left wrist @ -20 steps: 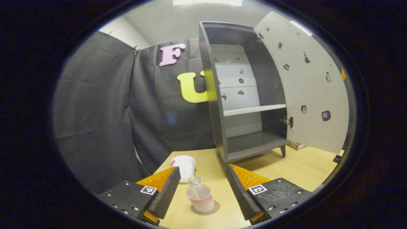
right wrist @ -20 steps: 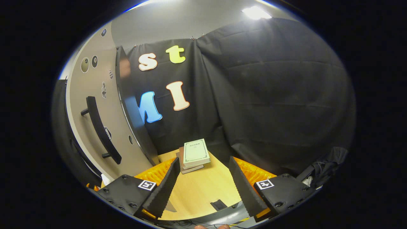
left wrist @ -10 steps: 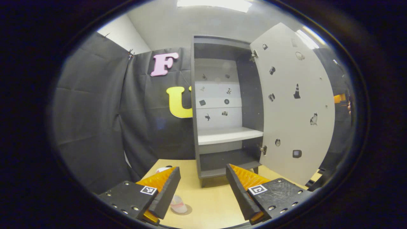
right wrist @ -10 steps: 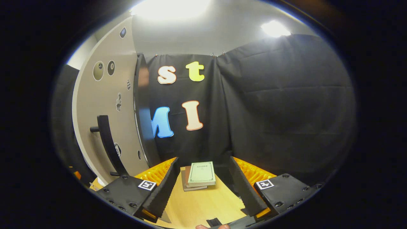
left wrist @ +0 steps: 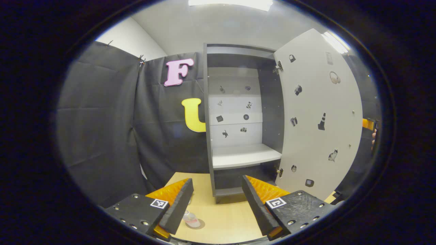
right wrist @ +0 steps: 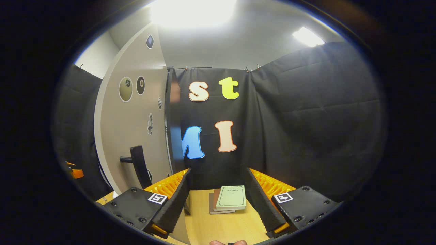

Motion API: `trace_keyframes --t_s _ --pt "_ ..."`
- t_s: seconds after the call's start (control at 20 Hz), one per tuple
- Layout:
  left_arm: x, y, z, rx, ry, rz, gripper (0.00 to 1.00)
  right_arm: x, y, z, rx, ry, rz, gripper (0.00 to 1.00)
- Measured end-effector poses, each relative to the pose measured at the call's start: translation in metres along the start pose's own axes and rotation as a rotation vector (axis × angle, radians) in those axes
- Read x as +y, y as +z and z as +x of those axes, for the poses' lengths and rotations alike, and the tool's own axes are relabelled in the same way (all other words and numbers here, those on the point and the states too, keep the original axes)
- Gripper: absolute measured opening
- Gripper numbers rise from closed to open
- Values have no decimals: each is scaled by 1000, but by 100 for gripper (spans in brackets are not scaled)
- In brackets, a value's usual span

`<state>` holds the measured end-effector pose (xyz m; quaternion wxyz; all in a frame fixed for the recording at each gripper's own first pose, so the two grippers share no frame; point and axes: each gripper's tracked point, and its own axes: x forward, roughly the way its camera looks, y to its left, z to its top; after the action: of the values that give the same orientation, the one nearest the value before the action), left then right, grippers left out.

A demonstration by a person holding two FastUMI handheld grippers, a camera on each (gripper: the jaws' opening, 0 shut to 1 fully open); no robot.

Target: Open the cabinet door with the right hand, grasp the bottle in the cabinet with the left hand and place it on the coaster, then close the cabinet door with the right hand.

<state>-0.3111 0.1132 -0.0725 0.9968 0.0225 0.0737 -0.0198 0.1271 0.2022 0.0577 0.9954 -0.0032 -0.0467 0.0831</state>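
Cabinet [left wrist: 238, 119] as landmark: shelves bare, door [left wrist: 320, 119] swung wide to its right, not yet closed. Left gripper view now sits higher and farther back from cabinet than second ago.

Left gripper [left wrist: 216, 204] fingers spread wide, holding nothing.

Right gripper [right wrist: 218, 200] likewise wide open, empty, beside door's outer face near handle [right wrist: 139, 165]; books [right wrist: 227, 199] beyond.

Bottle [left wrist: 191, 219] stands on coaster, front-left of cabinet.

Judgement: placement done; closing door remains.
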Motion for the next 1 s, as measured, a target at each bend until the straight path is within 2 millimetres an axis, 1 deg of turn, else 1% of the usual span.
trace_keyframes --t_s 0.15,0.3,0.35,0.4,0.45,0.5,0.6,0.65,0.75,0.8,0.9,1.0 --pt "4 16 -5 1 38 -41 87 8 -4 4 19 65 -2 98" --pt "12 23 -11 20 86 -81 88 18 2 10 17 134 -30 98" --pt "16 26 -14 20 106 -81 87 23 4 11 14 161 -38 98" --pt "20 28 -19 19 125 -84 88 30 5 11 13 192 -43 98" --pt "23 30 -23 16 143 -84 88 38 4 12 15 221 -48 98" --pt "26 32 -25 15 162 -81 88 40 3 13 13 228 -61 98" --pt "32 28 -34 16 191 -83 88 38 6 9 2 240 -93 96" --pt "33 23 -36 20 195 -92 87 39 5 11 -1 242 -98 92" --pt "35 15 -38 26 192 -107 88 45 3 9 13 273 -89 92" --pt "38 13 -38 25 196 -106 88 48 5 11 13 281 -85 96" --pt "45 16 -35 -2 200 -105 87 54 4 8 18 275 -88 95" --pt "50 22 -26 -27 185 -108 87 70 1 -1 25 268 -82 95"
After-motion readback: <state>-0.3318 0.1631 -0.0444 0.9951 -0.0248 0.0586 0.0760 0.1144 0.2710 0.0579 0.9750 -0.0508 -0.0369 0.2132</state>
